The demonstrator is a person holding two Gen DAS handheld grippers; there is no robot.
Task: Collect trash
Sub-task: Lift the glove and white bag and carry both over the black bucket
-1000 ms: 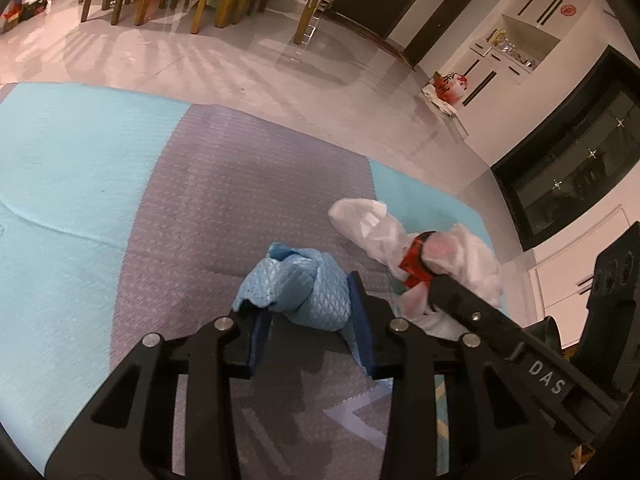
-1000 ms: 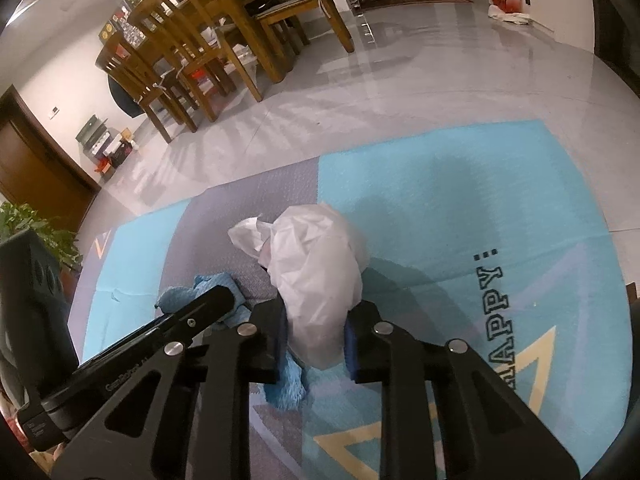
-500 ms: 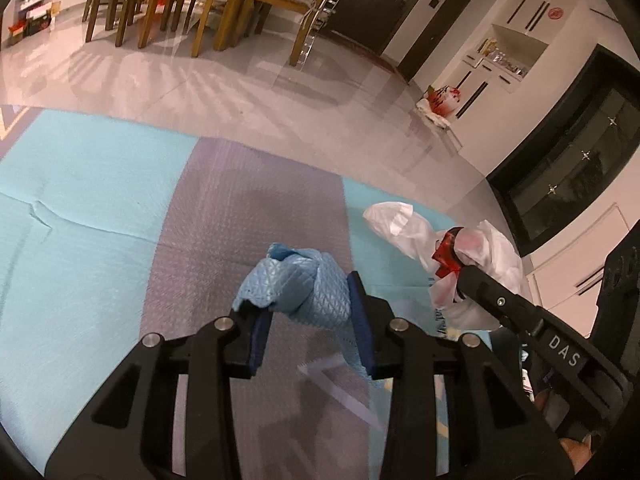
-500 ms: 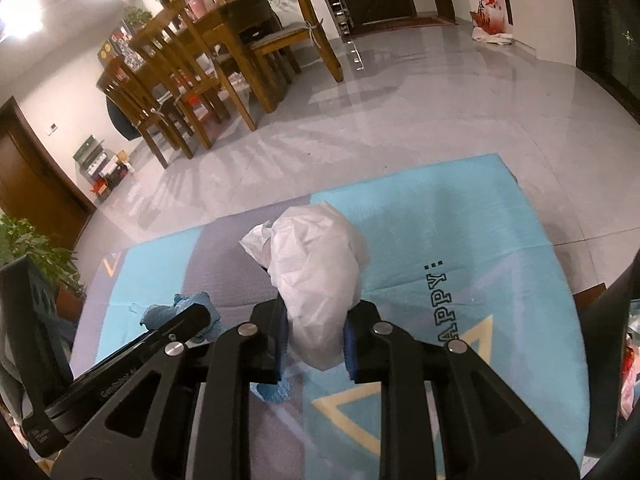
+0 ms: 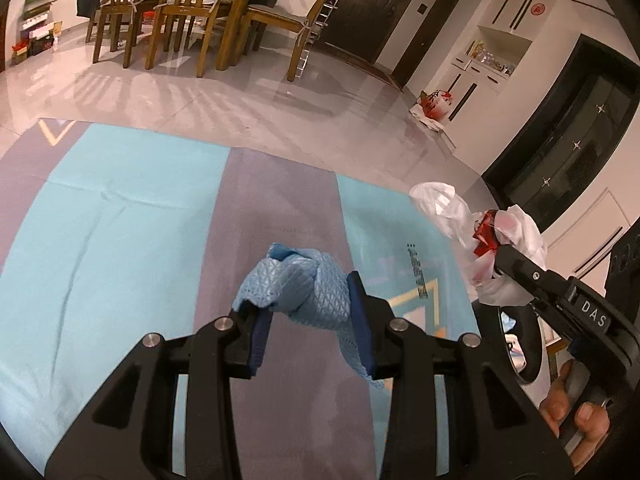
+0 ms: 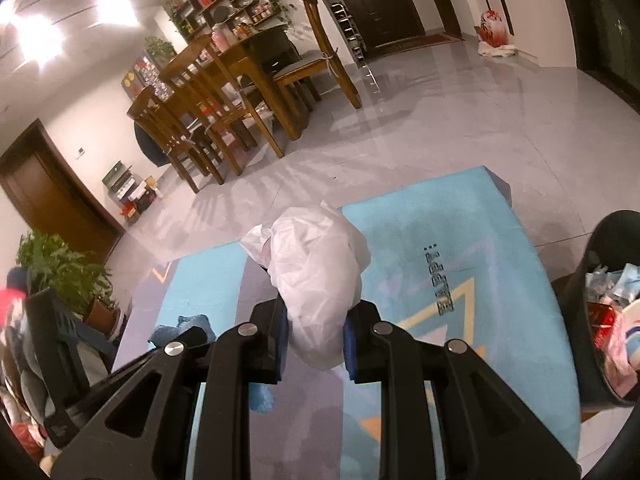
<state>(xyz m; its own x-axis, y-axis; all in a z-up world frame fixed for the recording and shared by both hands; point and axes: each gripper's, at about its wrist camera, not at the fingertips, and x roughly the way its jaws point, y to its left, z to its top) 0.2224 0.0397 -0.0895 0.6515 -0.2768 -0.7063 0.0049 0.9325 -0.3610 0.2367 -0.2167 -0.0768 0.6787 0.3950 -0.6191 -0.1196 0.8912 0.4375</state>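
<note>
Up above the rug point(image 5: 120, 240), the left claw point(image 5: 308, 316) pinches a crumpled blue cloth point(image 5: 304, 284). Rightward, over that rug's point(image 6: 460, 240) blue half, the right claw point(image 6: 316, 340) clamps a white plastic bag point(image 6: 316, 268), near a full black bin point(image 6: 600, 320).

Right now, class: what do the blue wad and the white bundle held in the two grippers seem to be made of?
Blue wad: soft cloth or heavy paper towel, matte, with an embossed diamond quilt pattern; which of the two is unclear.
White bundle: thin plastic film, probably a bag; slightly translucent, faintly glossy, sharply crinkled, something red showing inside from the left view.
</note>
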